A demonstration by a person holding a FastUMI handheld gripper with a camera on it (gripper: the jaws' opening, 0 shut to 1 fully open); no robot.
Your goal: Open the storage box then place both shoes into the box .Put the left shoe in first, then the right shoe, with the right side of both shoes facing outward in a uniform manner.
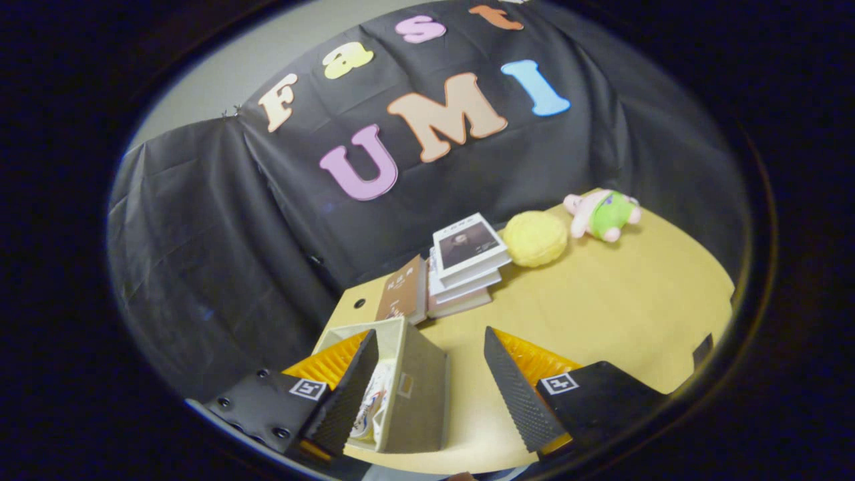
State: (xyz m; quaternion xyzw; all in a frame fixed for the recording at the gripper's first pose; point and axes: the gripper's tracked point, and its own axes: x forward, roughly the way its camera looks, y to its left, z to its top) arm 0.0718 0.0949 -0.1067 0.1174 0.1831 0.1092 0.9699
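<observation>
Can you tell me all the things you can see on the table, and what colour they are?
storage box: one, beige, open, between the fingers, something white and patterned inside
books: one small stack, white covers, beyond the box
brown book: one, leaning beside the stack
round plush: one, yellow, next to the books
plush toy: one, pink and green, beyond the yellow one
table: one, tan
gripper: one, fingers spread apart, the box between them

Cam rides on tool (427,387), tilted, looking fwd over table (601,314), close above storage box (414,394).
</observation>
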